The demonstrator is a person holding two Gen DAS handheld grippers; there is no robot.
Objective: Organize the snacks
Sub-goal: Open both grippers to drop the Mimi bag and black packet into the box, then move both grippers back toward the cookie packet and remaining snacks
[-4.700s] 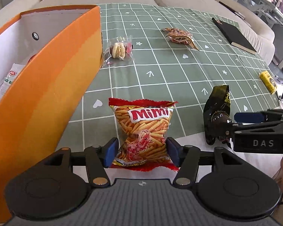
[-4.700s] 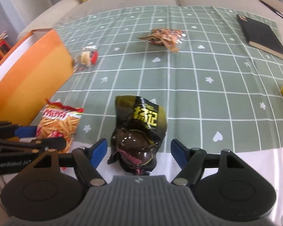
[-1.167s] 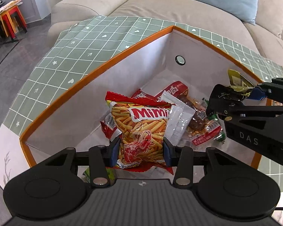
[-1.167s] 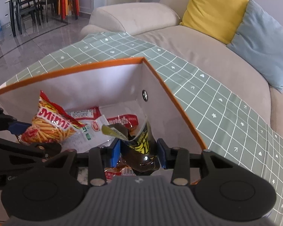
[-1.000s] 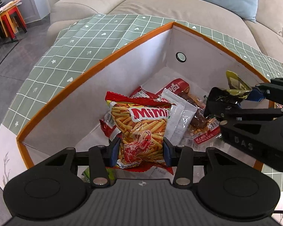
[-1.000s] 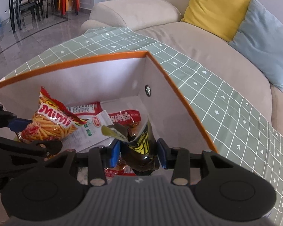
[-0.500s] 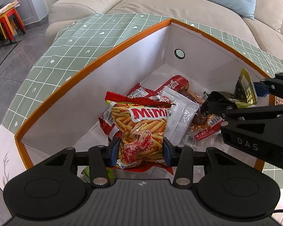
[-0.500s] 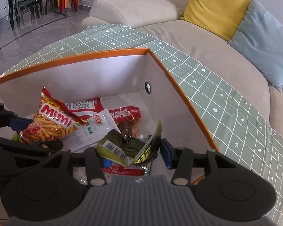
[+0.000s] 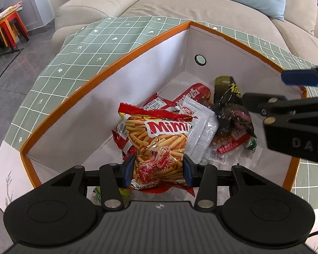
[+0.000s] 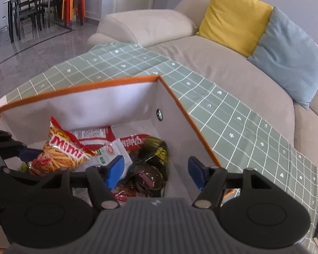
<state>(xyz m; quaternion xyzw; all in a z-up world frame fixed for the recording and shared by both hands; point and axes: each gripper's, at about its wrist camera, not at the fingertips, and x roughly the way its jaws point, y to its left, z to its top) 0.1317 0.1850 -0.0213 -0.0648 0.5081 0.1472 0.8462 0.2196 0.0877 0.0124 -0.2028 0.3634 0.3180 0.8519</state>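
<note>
An orange box (image 9: 108,72) (image 10: 108,82) with white inner walls holds several snack packets. My left gripper (image 9: 158,169) is shut on the red and orange Mimi bag (image 9: 159,139) (image 10: 61,154), held above the box floor. My right gripper (image 10: 155,171) hangs over the box's right side and its jaws are opening, the pads clear of the black snack bag (image 10: 152,165) (image 9: 231,108). That bag lies on the other packets below the pads. In the left wrist view the right gripper (image 9: 271,91) reaches in from the right.
A white sachet (image 9: 201,129) and red packets (image 9: 193,93) lie in the box. The box stands on a green grid tablecloth (image 10: 222,114). A beige sofa (image 10: 212,63) with yellow and blue cushions runs behind. Chairs and red stools (image 10: 72,2) stand at far left.
The right gripper's jaws spread wide and let go of the black bag, which dropped onto the packets in the box; the gripper rose a little. The left gripper kept still with the Mimi bag.
</note>
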